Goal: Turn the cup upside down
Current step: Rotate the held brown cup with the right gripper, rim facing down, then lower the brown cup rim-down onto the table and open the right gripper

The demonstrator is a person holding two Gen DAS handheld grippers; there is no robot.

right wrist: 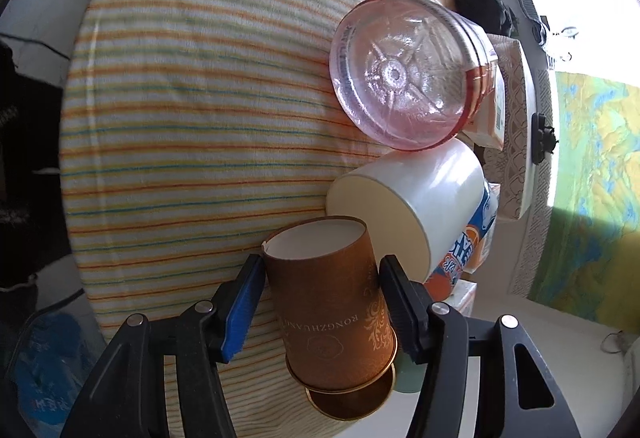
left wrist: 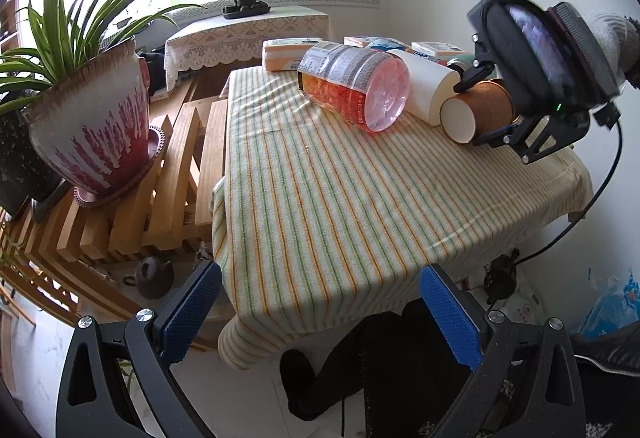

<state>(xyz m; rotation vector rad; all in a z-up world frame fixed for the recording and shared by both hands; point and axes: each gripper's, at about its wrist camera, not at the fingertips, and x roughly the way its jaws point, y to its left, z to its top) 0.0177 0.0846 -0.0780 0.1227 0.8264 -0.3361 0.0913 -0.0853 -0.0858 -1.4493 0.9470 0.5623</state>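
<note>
Small table w/ striped cloth, plastic bottle lying at 12 o'clock, white cup beside it, boxes behind

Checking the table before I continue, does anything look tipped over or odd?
Yes. The plastic bottle and white cup look toppled on the striped cloth. The brown paper cup is held sideways in the right gripper.

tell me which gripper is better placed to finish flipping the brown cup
Right. The right gripper is already shut on the brown paper cup, which lies on its side with its mouth facing away. The left gripper is open, empty and back at the near edge of the striped tablecloth.
</note>
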